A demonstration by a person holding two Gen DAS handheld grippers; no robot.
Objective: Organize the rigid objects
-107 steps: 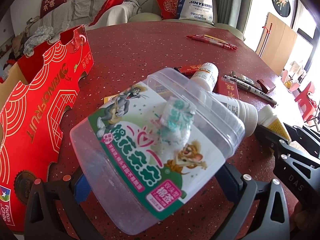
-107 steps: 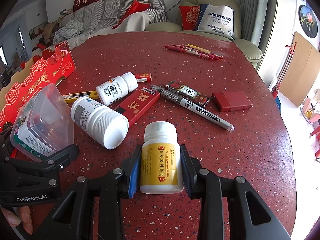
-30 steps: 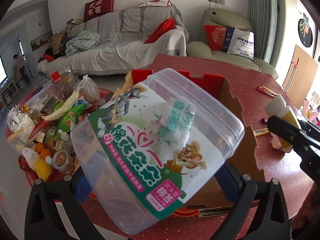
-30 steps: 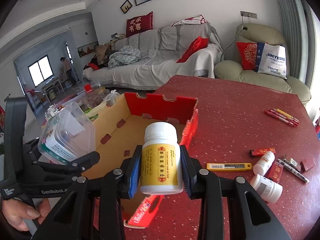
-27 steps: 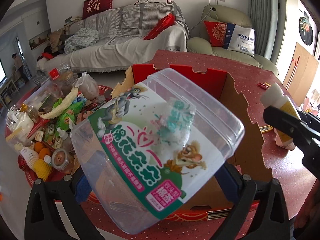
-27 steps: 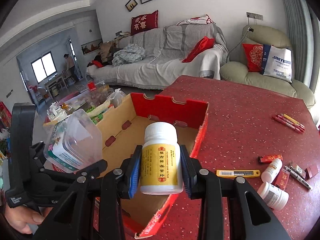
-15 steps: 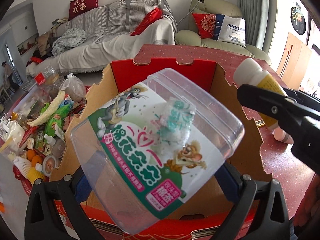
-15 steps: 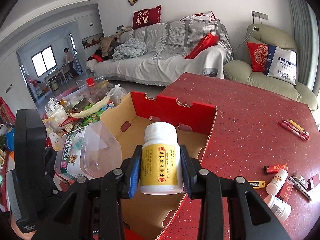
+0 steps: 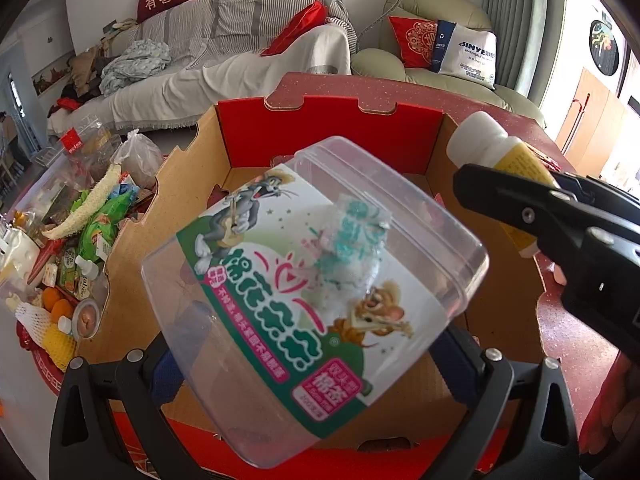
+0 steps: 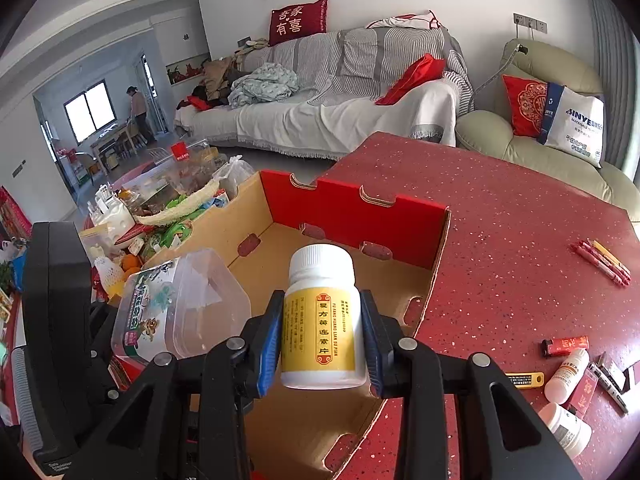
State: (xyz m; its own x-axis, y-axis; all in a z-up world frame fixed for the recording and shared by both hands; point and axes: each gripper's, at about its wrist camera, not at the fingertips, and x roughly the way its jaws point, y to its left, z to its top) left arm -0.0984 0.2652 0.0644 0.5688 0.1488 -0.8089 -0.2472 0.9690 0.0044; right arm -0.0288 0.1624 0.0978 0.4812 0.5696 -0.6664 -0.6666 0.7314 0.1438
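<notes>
My left gripper is shut on a clear plastic tub with a green cartoon label, held tilted above the open cardboard box. In the right wrist view the same tub hangs over the box's left side. My right gripper is shut on a white pill bottle with a yellow label, upright over the box, whose red-edged walls stand open and whose brown floor is bare. From the left wrist view that bottle and the right gripper's black finger show at the right.
The box sits at the edge of a red speckled table. Loose on the table to the right lie two white bottles, a lighter, a yellow cutter and pens. A low table of groceries stands left of the box.
Both grippers have carried the tub and the bottle further over the box and slightly down; the box now fills more of both views. Neither grip has changed.
</notes>
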